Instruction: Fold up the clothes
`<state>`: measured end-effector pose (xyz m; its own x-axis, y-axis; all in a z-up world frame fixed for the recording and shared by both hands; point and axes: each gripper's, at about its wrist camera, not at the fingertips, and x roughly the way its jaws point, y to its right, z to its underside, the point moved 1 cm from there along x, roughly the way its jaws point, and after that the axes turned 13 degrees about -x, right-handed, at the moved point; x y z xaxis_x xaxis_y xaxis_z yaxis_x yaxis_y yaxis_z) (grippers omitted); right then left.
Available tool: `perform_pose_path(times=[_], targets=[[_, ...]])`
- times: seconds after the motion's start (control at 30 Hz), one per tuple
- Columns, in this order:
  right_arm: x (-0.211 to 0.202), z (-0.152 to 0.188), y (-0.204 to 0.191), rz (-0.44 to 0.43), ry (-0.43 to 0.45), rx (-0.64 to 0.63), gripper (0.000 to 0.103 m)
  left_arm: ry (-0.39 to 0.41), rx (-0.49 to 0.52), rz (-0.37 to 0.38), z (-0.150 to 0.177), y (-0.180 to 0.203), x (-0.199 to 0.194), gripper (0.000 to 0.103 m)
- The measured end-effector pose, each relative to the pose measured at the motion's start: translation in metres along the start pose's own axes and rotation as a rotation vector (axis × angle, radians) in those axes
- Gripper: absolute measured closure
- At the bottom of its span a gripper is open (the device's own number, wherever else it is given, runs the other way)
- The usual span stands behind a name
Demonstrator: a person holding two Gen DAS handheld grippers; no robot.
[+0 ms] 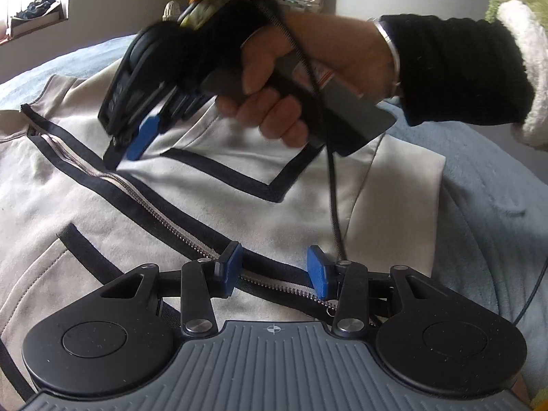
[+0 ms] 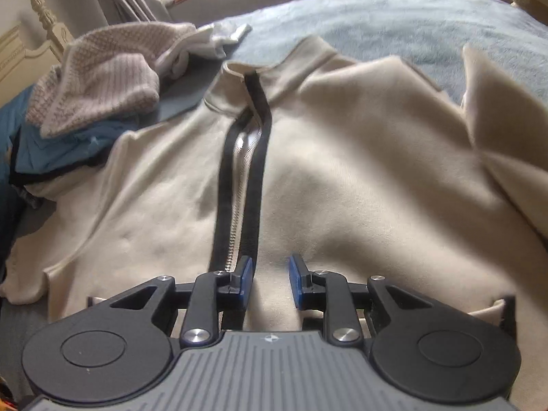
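Note:
A cream zip jacket with black trim lies face up on a blue blanket. Its zipper runs diagonally in the left wrist view and passes between the fingers of my left gripper, which is open just over the lower front. A hand holds my right gripper further up the jacket, tip down close to the zipper beside a black-edged pocket. In the right wrist view the jacket fills the frame, collar far. My right gripper is open just right of the zipper, holding nothing.
A pile of clothes sits at the jacket's far left: a pink-grey knit on a blue garment. The blue blanket extends beyond the collar. A cream bedpost stands behind. A black cable hangs from the right gripper.

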<state>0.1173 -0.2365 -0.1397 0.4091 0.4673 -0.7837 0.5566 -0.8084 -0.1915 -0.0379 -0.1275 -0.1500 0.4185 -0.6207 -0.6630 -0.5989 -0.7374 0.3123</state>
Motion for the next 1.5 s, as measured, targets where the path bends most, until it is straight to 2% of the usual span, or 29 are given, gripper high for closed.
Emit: perform_pose_path(times=[0.13, 0.3, 0.4, 0.5, 0.6, 0.67, 0.77, 0.87, 0.97, 1.1, 1.17, 1.23, 1.5], targets=[[-0.013, -0.008, -0.007, 0.003, 0.009, -0.044, 0.078, 0.006, -0.006, 0.019, 0.0, -0.003, -0.001, 0.062], [-0.069, -0.015, 0.013, 0.014, 0.176, 0.072, 0.077, 0.003, -0.036, 0.063, -0.006, -0.01, -0.004, 0.062], [-0.119, -0.002, 0.046, 0.064, 0.319, 0.243, 0.072, 0.017, -0.055, 0.088, -0.013, -0.014, -0.01, 0.062], [-0.16, 0.024, 0.088, 0.126, 0.409, 0.412, 0.059, 0.032, -0.074, 0.113, -0.019, -0.018, -0.016, 0.062], [-0.179, 0.049, 0.124, 0.183, 0.399, 0.542, 0.055, 0.058, -0.079, 0.115, -0.031, -0.02, -0.014, 0.061], [-0.183, 0.065, 0.144, 0.211, 0.374, 0.637, 0.045, 0.067, -0.084, 0.099, -0.039, -0.023, -0.008, 0.061], [-0.182, 0.079, 0.16, 0.205, 0.352, 0.715, 0.042, 0.072, -0.095, 0.061, -0.049, -0.029, 0.005, 0.061], [-0.18, 0.085, 0.161, 0.1, 0.343, 0.751, 0.039, 0.052, -0.108, 0.009, -0.053, -0.036, 0.016, 0.061], [-0.175, 0.1, 0.156, -0.039, 0.332, 0.887, 0.033, 0.021, -0.126, -0.026, -0.049, -0.039, 0.022, 0.061], [-0.155, 0.117, 0.162, -0.074, 0.299, 1.035, 0.033, 0.005, -0.127, -0.055, -0.047, -0.039, 0.026, 0.061], [-0.145, 0.122, 0.17, -0.049, 0.285, 1.097, 0.031, 0.002, -0.121, -0.066, -0.046, -0.038, 0.028, 0.061], [-0.133, 0.124, 0.181, -0.071, 0.31, 1.158, 0.028, 0.0, -0.116, -0.077, -0.046, -0.036, 0.029, 0.061], [-0.105, 0.093, 0.19, -0.035, 0.388, 1.16, 0.029, 0.001, -0.085, -0.112, -0.043, -0.03, 0.031, 0.06]])
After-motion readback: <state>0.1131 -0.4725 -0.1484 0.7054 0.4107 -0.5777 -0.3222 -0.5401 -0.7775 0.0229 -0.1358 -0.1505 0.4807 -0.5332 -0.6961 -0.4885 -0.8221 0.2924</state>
